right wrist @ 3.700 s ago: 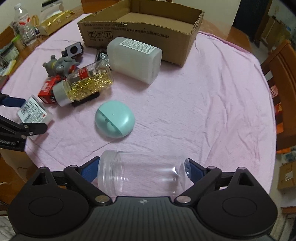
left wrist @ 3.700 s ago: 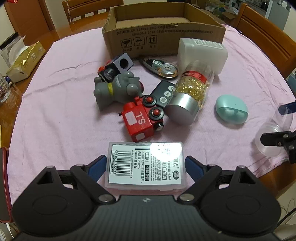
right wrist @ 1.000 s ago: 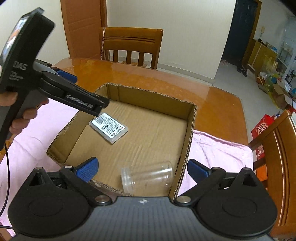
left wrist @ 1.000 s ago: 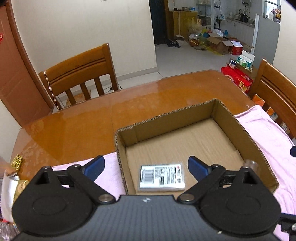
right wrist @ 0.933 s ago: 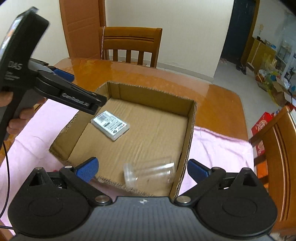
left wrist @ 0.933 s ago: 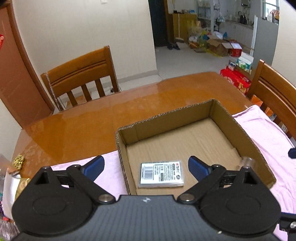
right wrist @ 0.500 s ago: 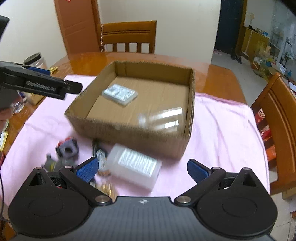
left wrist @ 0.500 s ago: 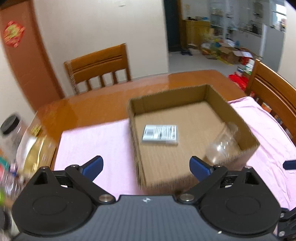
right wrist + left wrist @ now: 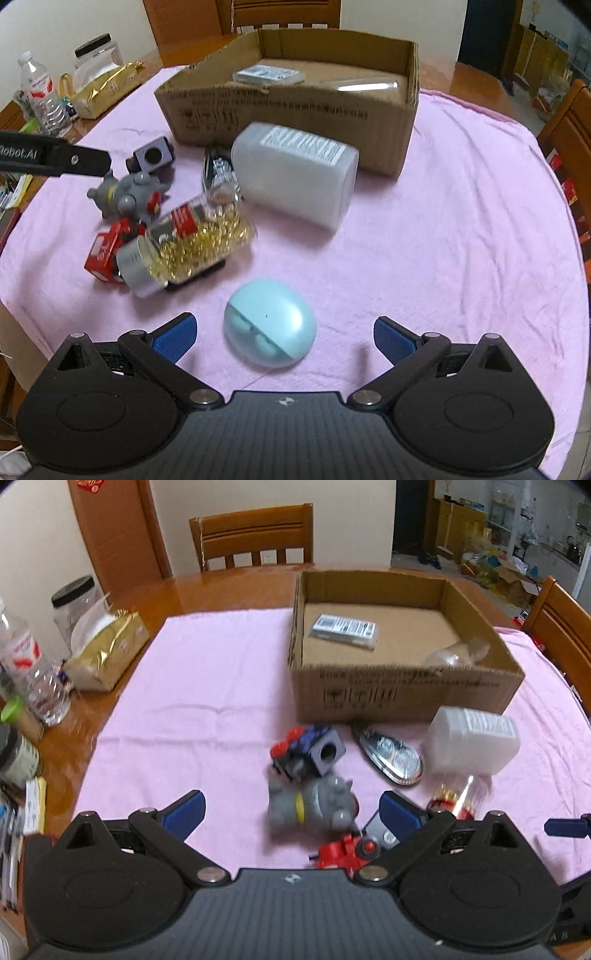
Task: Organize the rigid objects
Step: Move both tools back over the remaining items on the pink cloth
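Both tools have pulled back from the open brown cardboard box (image 9: 402,698) since a second ago, when each hung over its interior; now they sit low over the pink cloth (image 9: 461,229) on the tabletop.

Left tool (image 9: 291,810): blue-padded fingers spread wide, nothing between them. Ahead of it lies the grey plastic animal toy with a yellow band (image 9: 314,805), on its side. Just beyond the grey toy is the dark block toy with a round hole and red wheels (image 9: 306,751). A red toy vehicle (image 9: 343,853) shows at the lower edge, partly hidden by the tool body.

Right tool (image 9: 282,336): fingers also wide apart, empty. The pale teal rounded case (image 9: 269,326) rests on the cloth between and just ahead of the fingertips, touching neither.

Box contents: flat clear case with a printed white label (image 9: 345,629) toward the back left; clear empty plastic jar (image 9: 458,653) on its side near the right wall.

Outside the box, on the cloth: white translucent rectangular bottle with label (image 9: 299,177) on its side near the front wall; clear bottle of golden capsules with silver cap (image 9: 188,243) on its side, near the red vehicle; silver oval device (image 9: 393,758) between the block toy and the white bottle.
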